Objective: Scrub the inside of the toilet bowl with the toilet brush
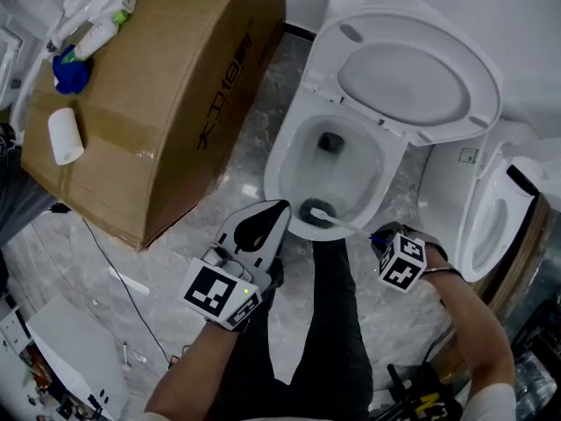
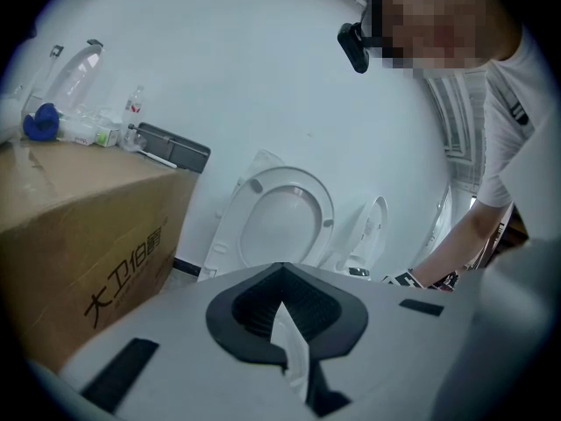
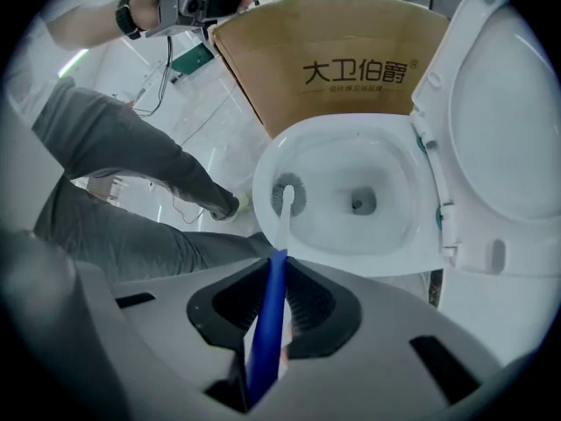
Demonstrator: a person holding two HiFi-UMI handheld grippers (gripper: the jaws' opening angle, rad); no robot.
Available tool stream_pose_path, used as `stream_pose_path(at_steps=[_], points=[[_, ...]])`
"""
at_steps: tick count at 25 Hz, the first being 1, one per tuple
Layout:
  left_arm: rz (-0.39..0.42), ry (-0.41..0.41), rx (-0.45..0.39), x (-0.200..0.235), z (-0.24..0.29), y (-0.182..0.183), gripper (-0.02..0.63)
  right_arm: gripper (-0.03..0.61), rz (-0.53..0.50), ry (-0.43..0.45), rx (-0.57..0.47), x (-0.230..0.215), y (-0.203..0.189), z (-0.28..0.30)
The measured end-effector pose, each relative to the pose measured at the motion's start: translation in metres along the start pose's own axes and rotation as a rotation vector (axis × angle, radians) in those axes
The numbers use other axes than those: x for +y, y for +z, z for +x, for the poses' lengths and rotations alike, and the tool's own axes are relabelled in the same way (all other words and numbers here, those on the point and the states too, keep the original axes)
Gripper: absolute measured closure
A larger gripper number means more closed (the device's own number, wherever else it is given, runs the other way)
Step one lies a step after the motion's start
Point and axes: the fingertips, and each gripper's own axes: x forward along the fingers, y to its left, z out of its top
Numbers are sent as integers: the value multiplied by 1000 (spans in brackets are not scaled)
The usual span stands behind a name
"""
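Scrubbing under way: right claw [image 3: 263, 362] grips blue-handled white toilet brush [image 3: 277, 266], head inside white ceramic toilet bowl [image 3: 399, 235]; left claw [image 2: 285, 345] clenched, empty. Next, sweep around the wall.

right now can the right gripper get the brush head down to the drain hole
Likely yes: the right gripper grips the toilet brush, its head already in the open bowl, nothing between it and the drain hole.

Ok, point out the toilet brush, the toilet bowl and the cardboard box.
toilet brush [image 3: 274, 279], right gripper view, blue handle.
toilet bowl [image 1: 277, 169], head view, left rim.
cardboard box [image 1: 166, 86], head view, top face.
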Motion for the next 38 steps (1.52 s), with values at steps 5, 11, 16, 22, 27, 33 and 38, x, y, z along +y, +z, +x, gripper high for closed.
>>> stream_pose_path(at_steps=[5,11,16,22,27,33,38], points=[[9,10,12,4,3,1,607,511,24,86,-97,1,12,14],[15,15,26,6,12,0,607,511,113,91,-158,-7,24,23],[20,15,34,7,19,0,606,512,216,96,-246,-14,44,28],[29,14,42,11,23,-1,607,514,397,89,-363,-29,57,38],[31,11,48,11,25,-4,607,515,557,95,-430,-33,59,46],[35,-1,51,5,29,-4,607,515,788,102,-502,-40,56,47],[38,-12,55,-2,30,-1,607,515,940,139,-595,-35,68,30]])
